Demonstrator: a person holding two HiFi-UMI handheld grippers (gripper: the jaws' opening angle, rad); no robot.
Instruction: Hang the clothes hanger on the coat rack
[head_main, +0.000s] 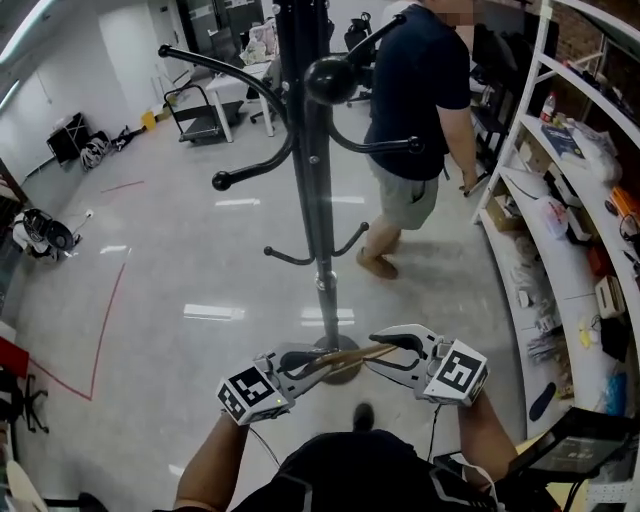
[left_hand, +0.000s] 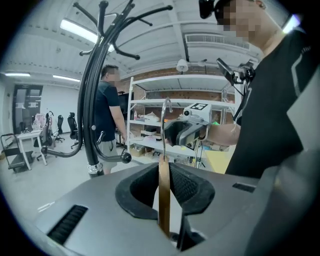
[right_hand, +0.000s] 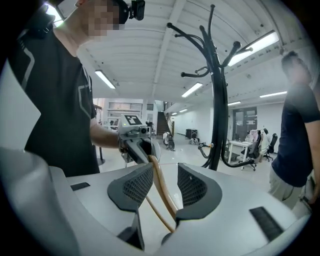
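Observation:
A black coat rack (head_main: 312, 150) with curved, ball-tipped arms stands just ahead of me, its round base (head_main: 345, 372) near my grippers. A wooden clothes hanger (head_main: 340, 358) lies level between both grippers. My left gripper (head_main: 300, 362) is shut on one end of it; in the left gripper view the wood (left_hand: 164, 200) stands edge-on between the pads, with the metal hook (left_hand: 165, 125) above. My right gripper (head_main: 390, 350) is open: the hanger (right_hand: 157, 185) runs slanting through the gap between its pads. The rack's pole (right_hand: 217, 100) stands beyond the jaws.
A person (head_main: 415, 120) in a dark shirt stands right of the rack, by white shelves (head_main: 570, 200) full of boxes and small items. A cart and desks (head_main: 200, 110) stand at the far left. Red tape lines (head_main: 105, 320) mark the glossy floor.

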